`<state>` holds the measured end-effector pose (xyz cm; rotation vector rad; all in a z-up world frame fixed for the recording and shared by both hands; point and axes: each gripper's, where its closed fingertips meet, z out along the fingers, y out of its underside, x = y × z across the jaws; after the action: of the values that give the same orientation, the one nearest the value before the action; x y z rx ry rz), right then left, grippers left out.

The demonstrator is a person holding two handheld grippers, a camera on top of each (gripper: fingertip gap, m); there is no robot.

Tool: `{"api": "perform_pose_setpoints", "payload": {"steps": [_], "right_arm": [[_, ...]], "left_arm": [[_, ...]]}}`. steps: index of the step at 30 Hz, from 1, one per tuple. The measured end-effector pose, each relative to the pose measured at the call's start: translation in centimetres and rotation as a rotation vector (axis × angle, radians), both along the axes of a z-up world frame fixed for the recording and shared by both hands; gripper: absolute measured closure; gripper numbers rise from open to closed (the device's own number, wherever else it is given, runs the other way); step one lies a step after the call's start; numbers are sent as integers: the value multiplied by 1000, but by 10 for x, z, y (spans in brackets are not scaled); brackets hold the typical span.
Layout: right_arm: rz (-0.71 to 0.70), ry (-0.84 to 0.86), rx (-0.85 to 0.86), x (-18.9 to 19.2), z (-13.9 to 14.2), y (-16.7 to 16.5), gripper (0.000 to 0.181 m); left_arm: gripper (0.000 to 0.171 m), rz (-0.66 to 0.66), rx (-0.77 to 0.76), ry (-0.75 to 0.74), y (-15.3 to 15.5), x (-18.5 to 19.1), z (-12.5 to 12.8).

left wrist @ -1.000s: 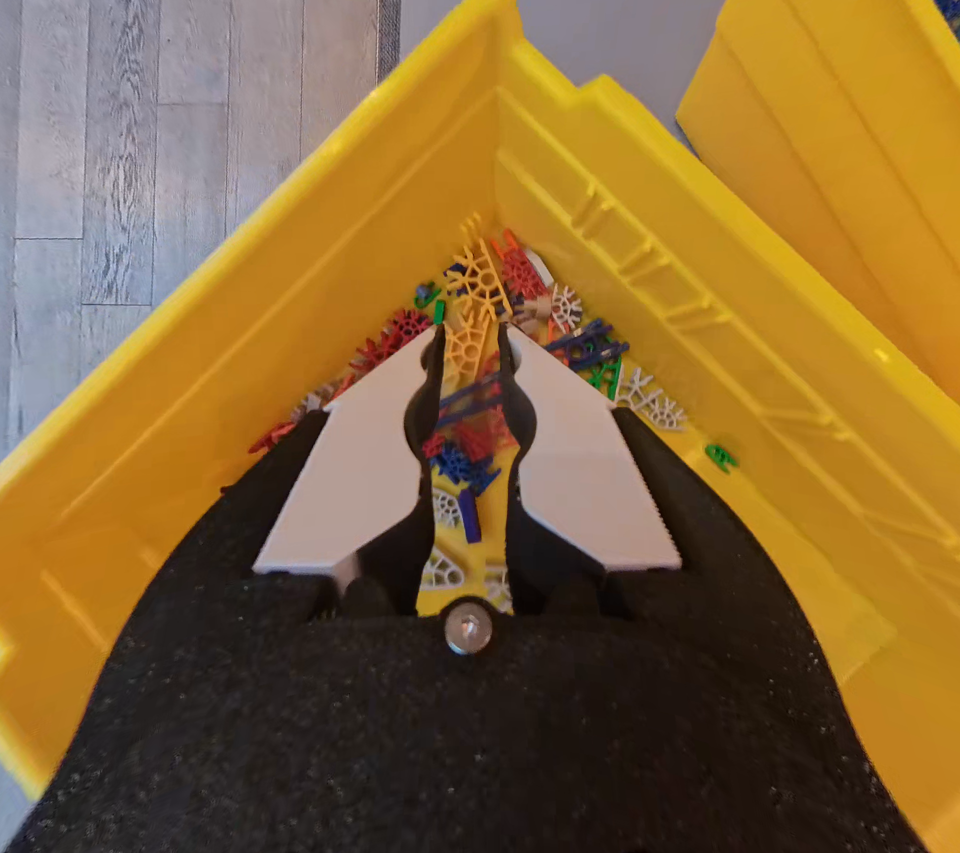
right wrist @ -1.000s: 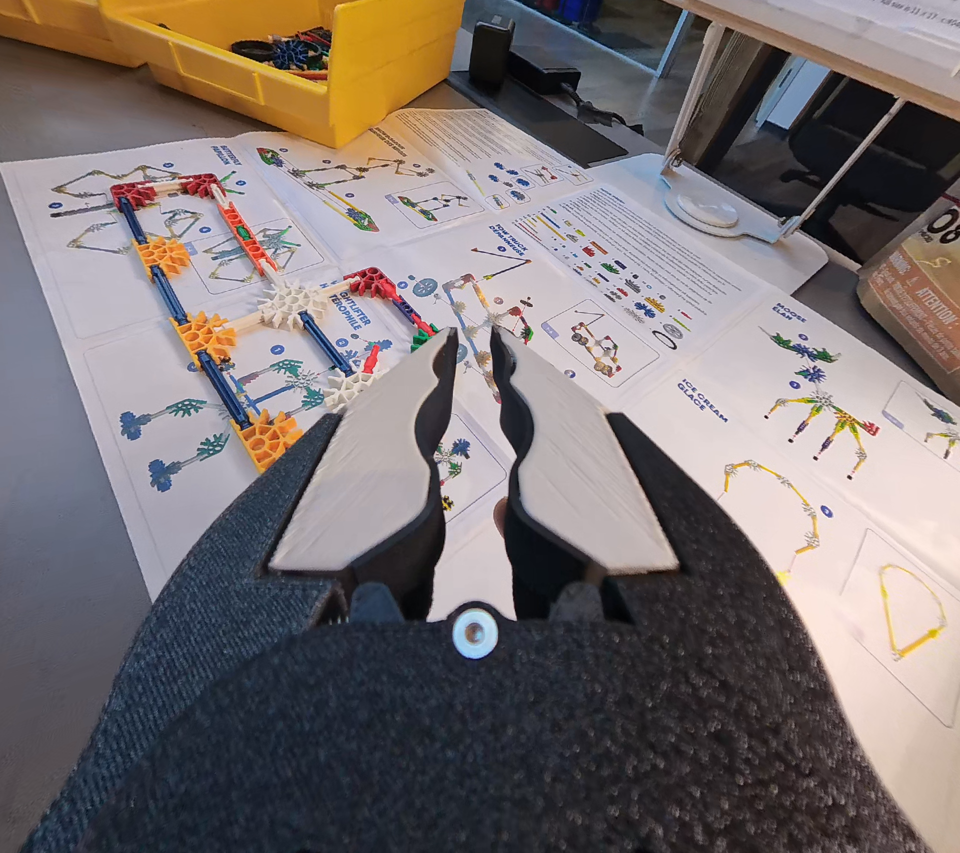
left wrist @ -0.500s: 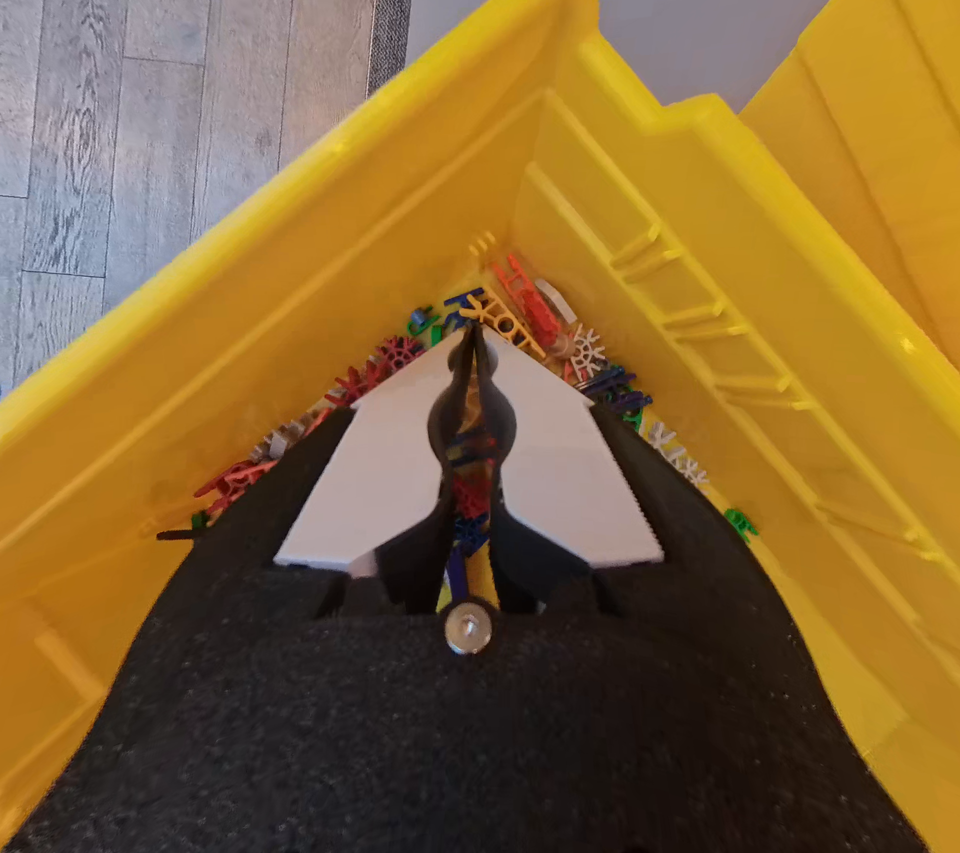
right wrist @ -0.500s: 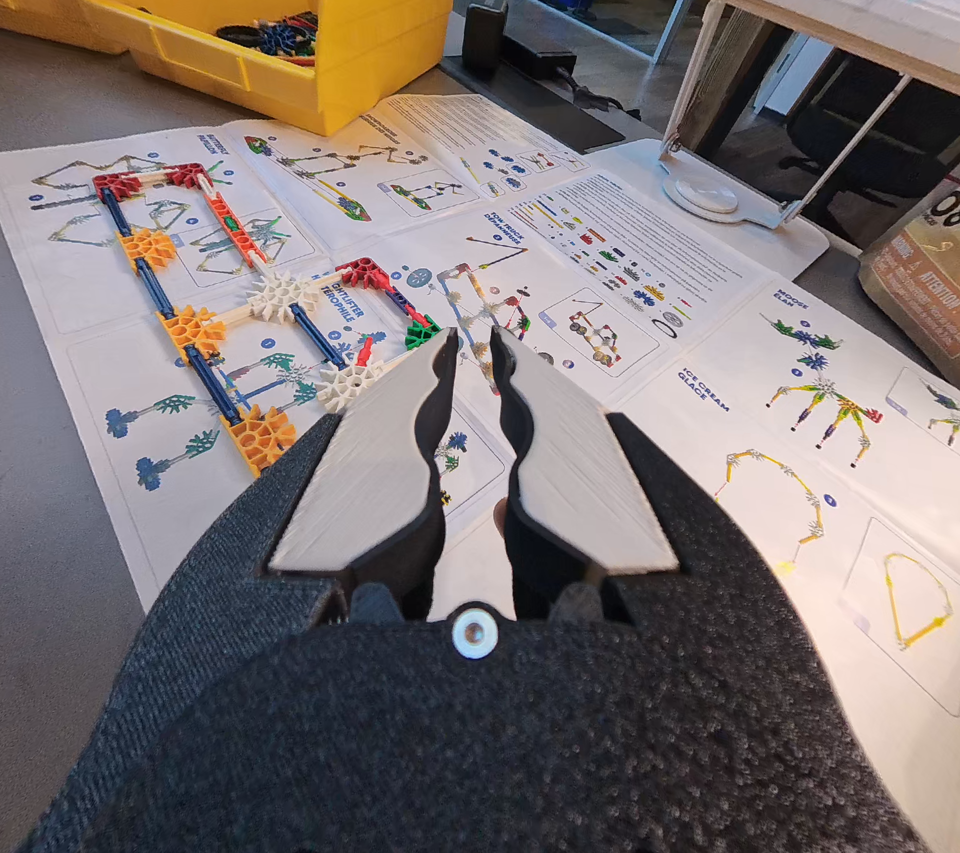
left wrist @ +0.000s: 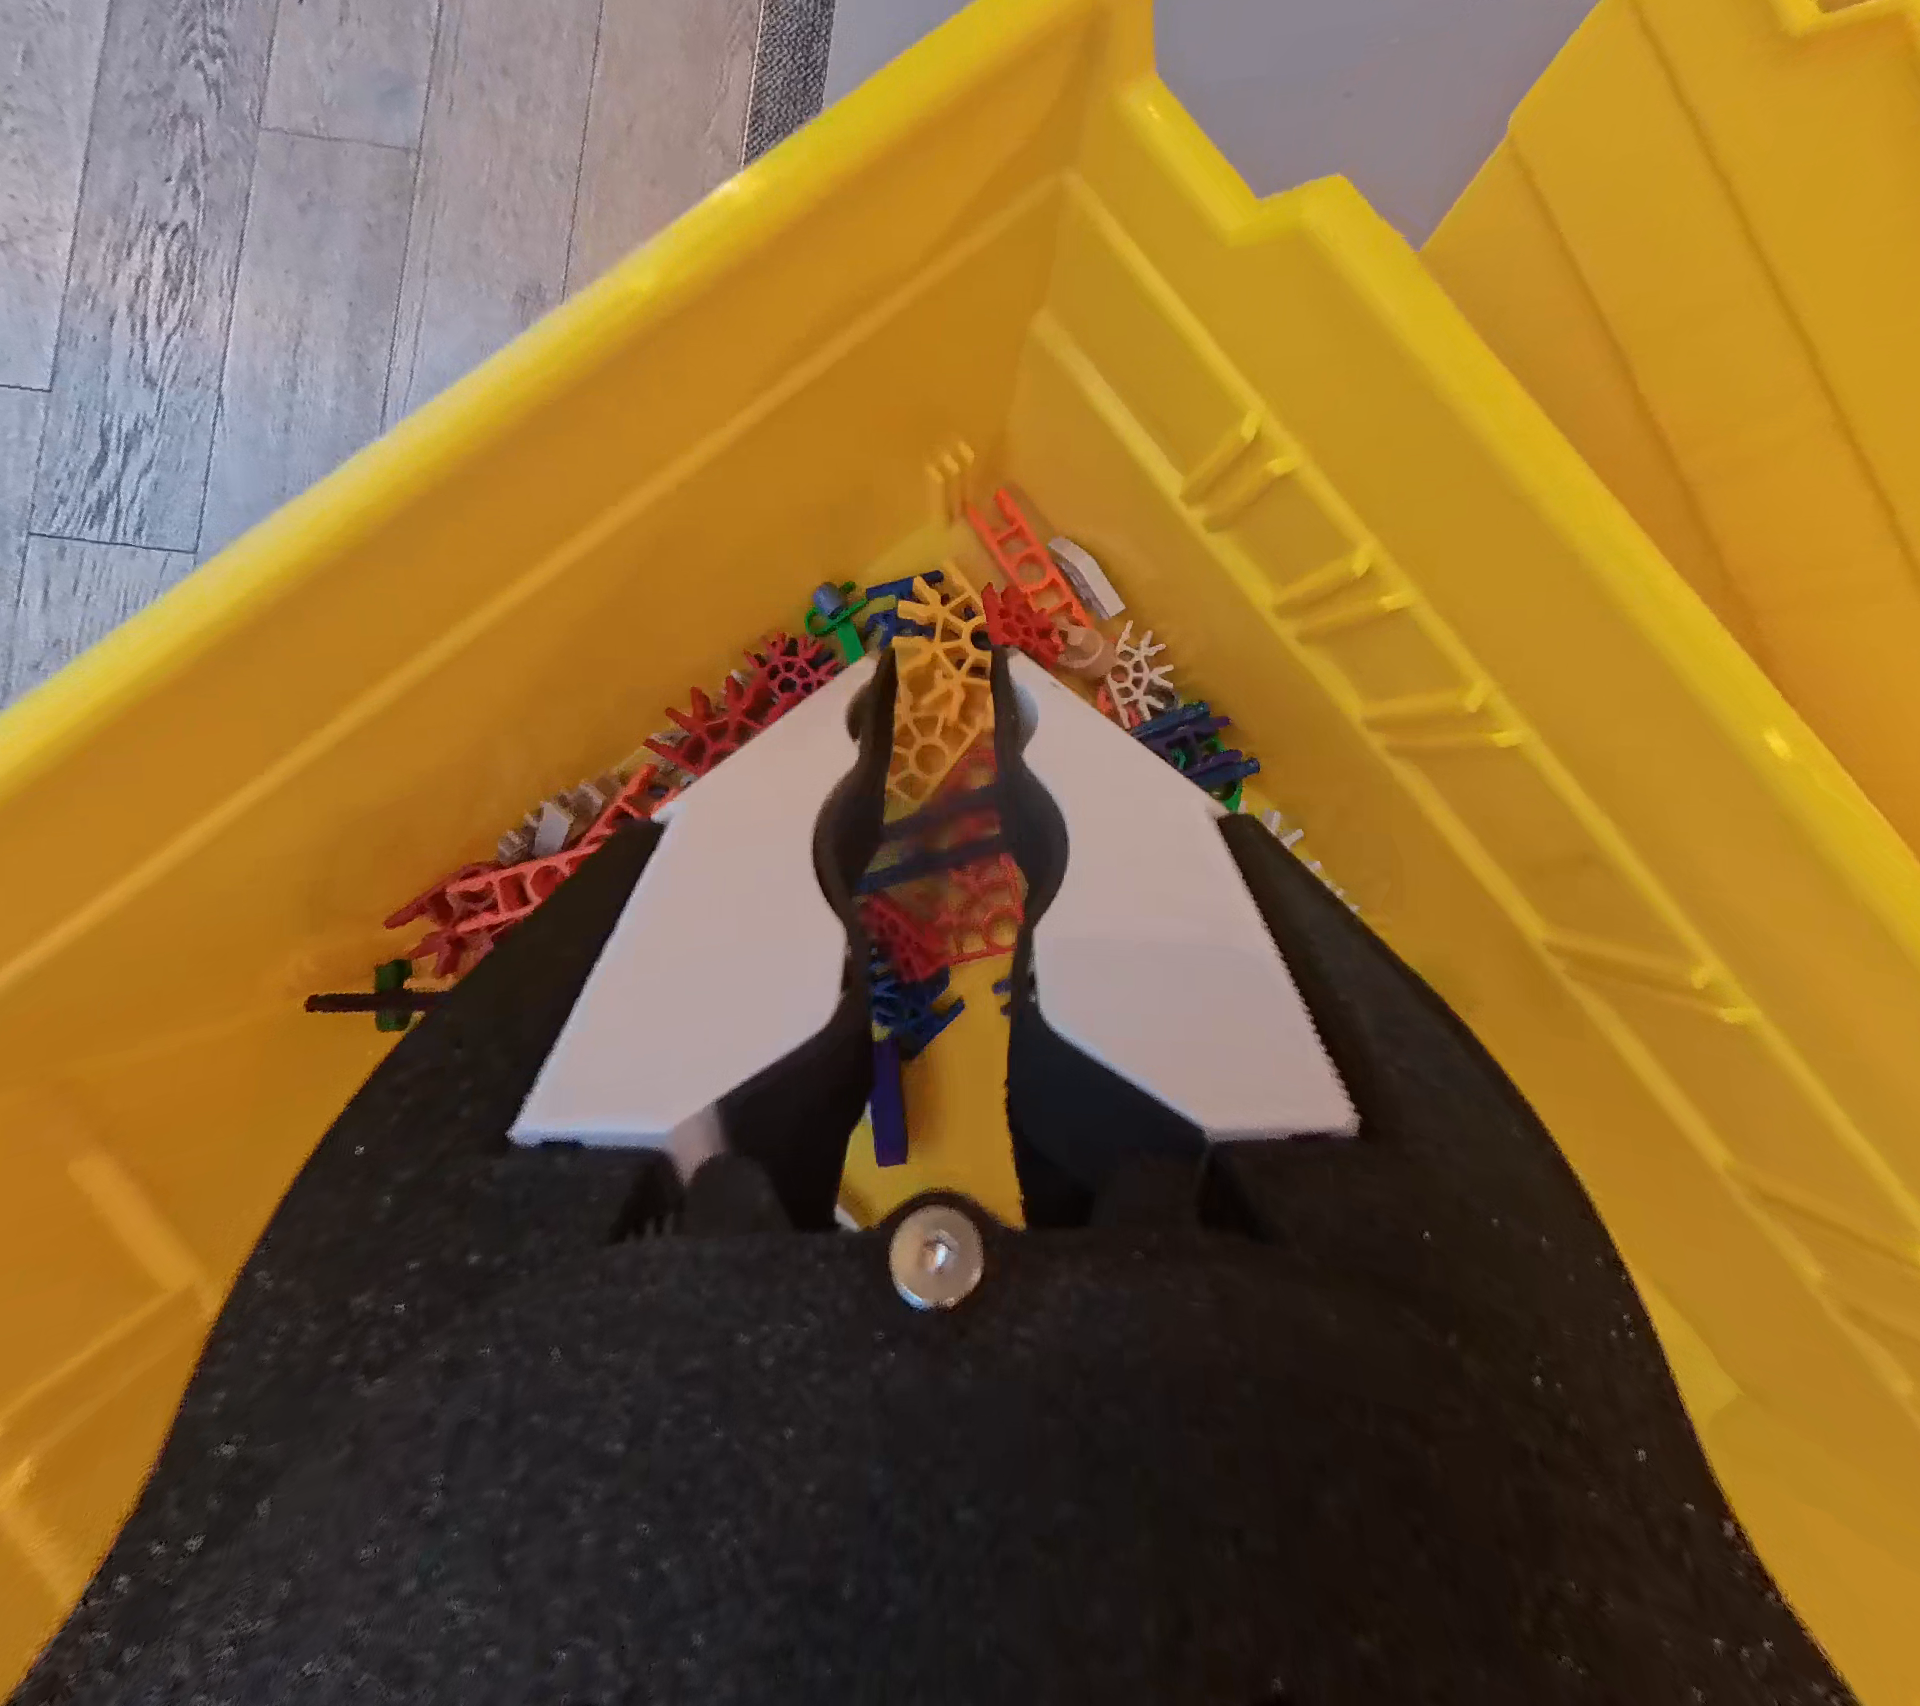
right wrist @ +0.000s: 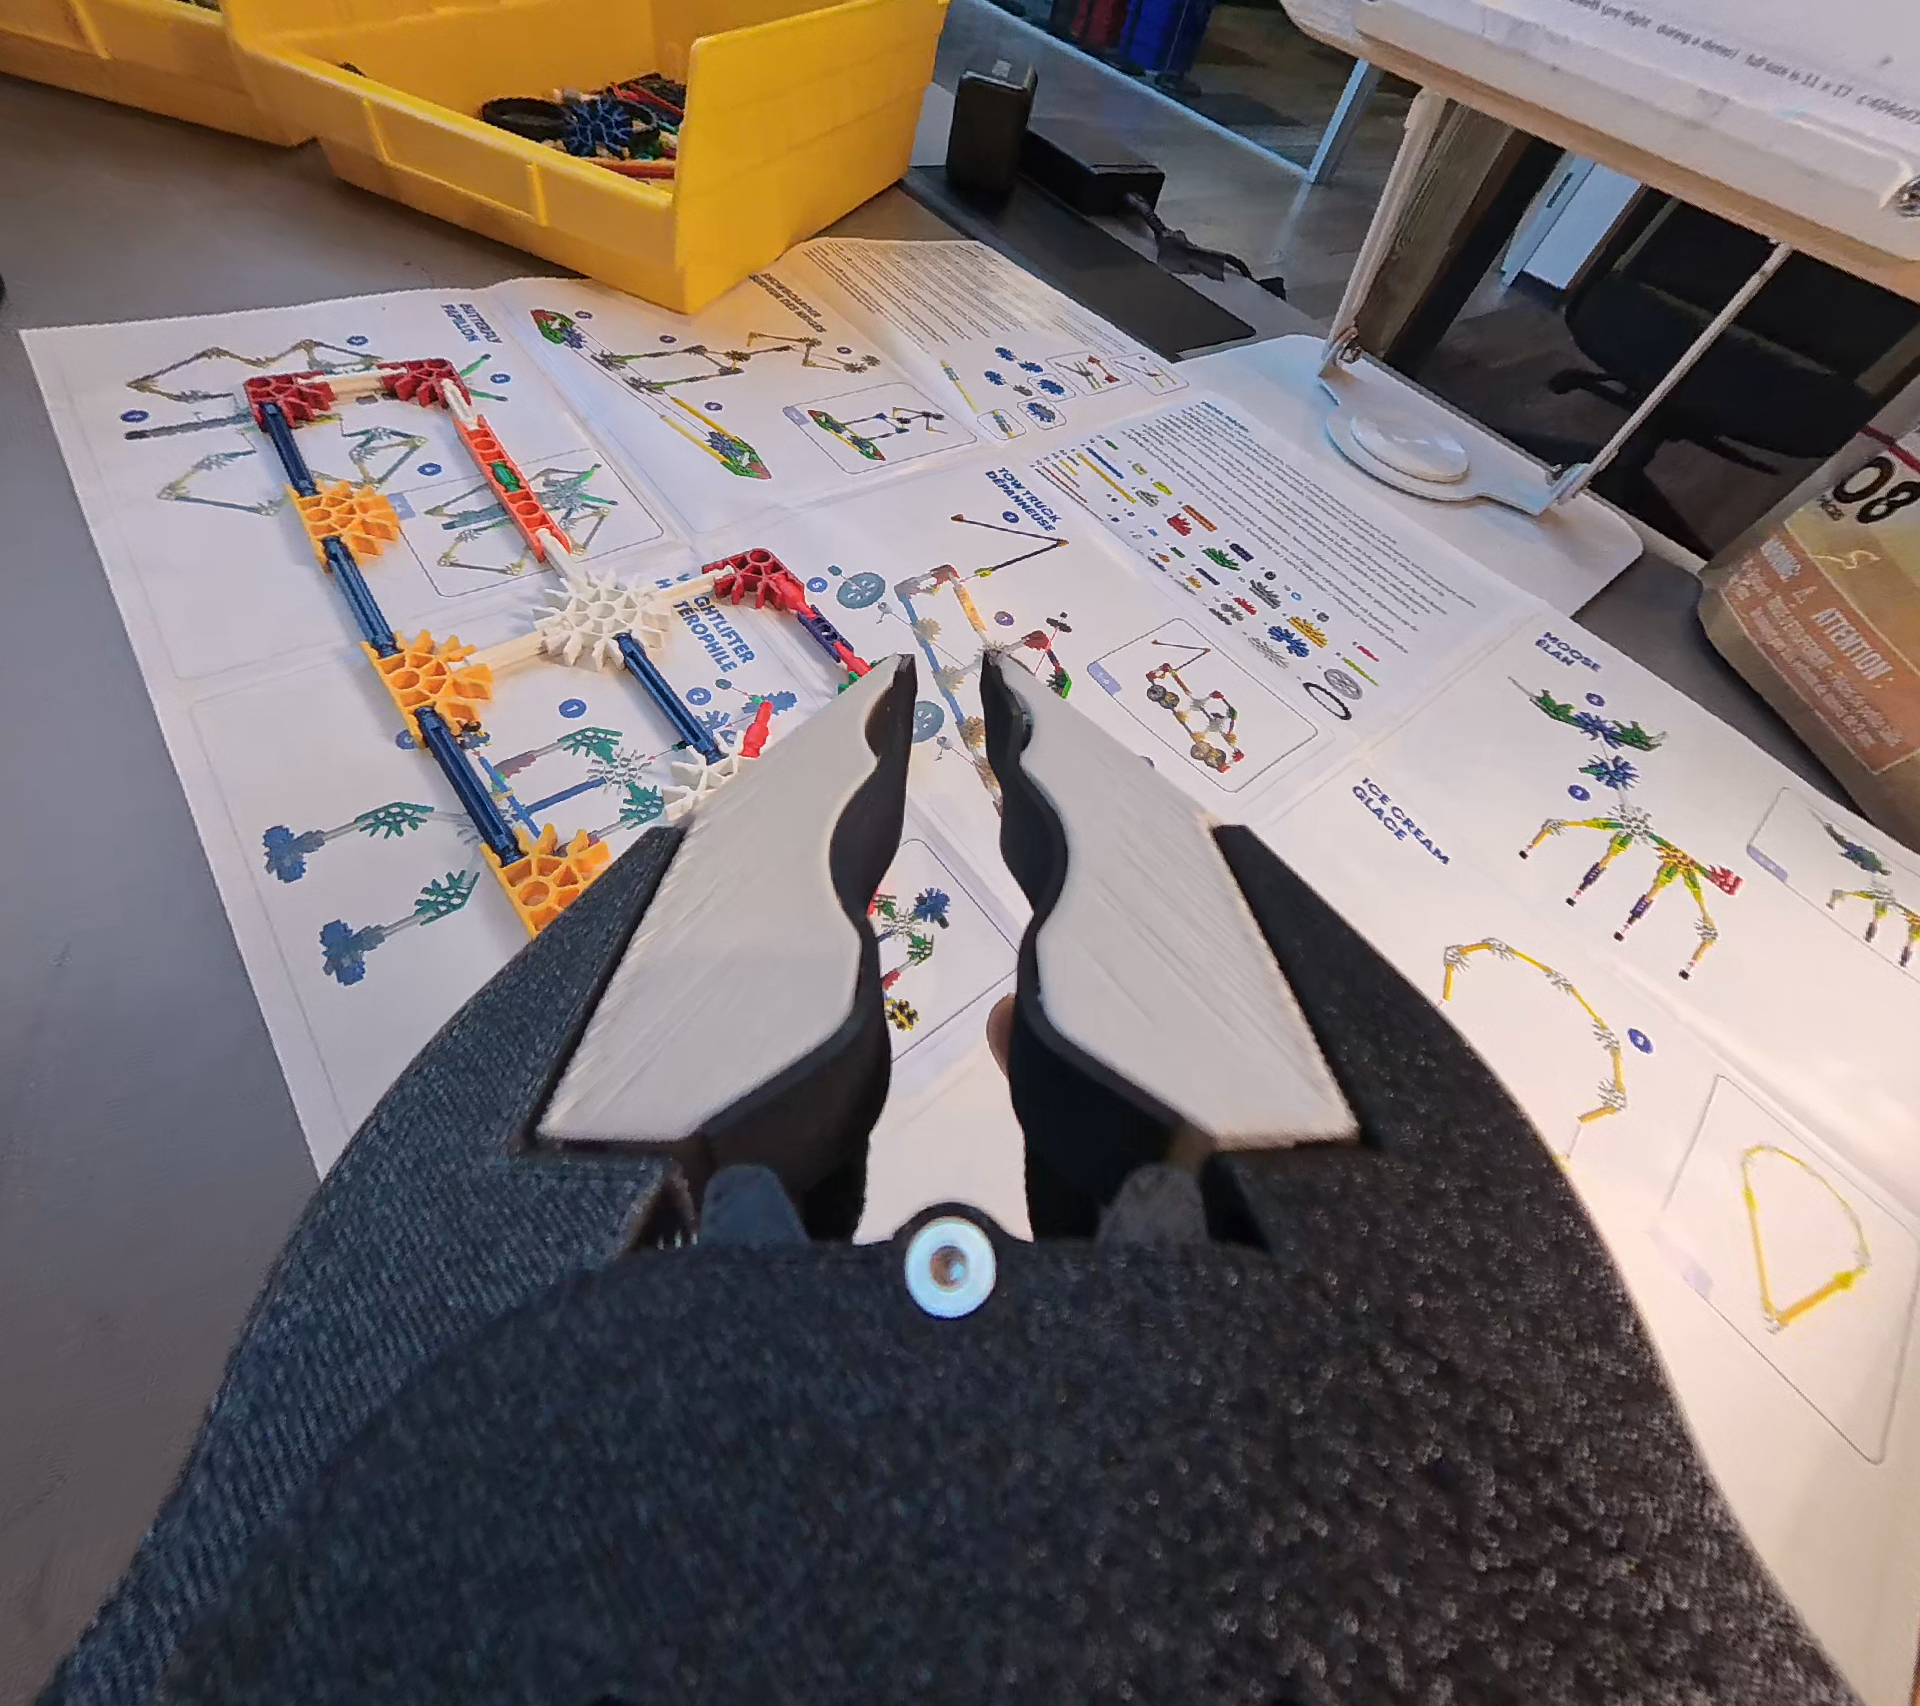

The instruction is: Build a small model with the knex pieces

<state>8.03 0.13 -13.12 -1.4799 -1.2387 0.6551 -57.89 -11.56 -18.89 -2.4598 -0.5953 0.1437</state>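
Now | left hand-held gripper clamps yellow connector in yellow bin | right hand-held gripper slightly parted, empty, over instruction sheet

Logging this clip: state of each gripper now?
Left gripper: shut on yellow connector piece, inside yellow bin.
Right gripper: open, empty, above instruction sheet.

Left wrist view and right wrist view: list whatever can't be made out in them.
- Left wrist view: whether the left tool grips the yellow connector or only straddles it; its fingers hide the contact.
- Left wrist view: the near floor of the yellow bin, covered by the tool's black body.
- Right wrist view: the near end of the built frame, behind the right tool.
- Right wrist view: most of the far bin, cut off by the left edge.
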Motion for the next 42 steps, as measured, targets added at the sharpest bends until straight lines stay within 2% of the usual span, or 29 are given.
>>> {"api": "perform_pose_setpoints", "payload": {"steps": [6,11,13,15,17,23,26,28,30,32,34,36,38,42], "right_arm": [[-7,-10,-4,1,-3,1,169],[-3,-19,-10,0,-6,1,169],[0,-24,-9,-1,-7,0,169],[0,-28,-7,-1,-8,0,169],[-4,-27,-7,0,-8,1,169],[-1,-25,-5,0,-7,0,169],[-1,-11,12,0,-2,-1,169],[5,19,26,0,5,-2,169],[23,59,44,-3,13,-7,167],[66,99,72,-7,22,-16,163],[133,124,107,-13,29,-31,159],[214,109,133,-20,27,-49,153],[275,72,162,-26,22,-64,144],[350,7,224,-34,12,-84,132]], "left_arm": [[146,-34,-57,20,9,4,-13],[141,-50,-102,47,9,1,-13],[146,-56,-114,39,7,2,-14],[165,-81,-137,38,4,3,-17],[168,-71,-133,60,2,-1,-14],[168,-56,-29,85,-1,-6,17],[168,-115,119,145,7,7,59],[168,-234,293,155,21,46,102],[168,-412,429,109,31,112,138],[168,-612,503,17,33,195,158],[168,-811,555,-148,29,284,169],[168,-990,572,-311,22,368,166],[168,-1134,543,-467,16,443,149],[168,-1304,422,-795,11,557,106]]}}
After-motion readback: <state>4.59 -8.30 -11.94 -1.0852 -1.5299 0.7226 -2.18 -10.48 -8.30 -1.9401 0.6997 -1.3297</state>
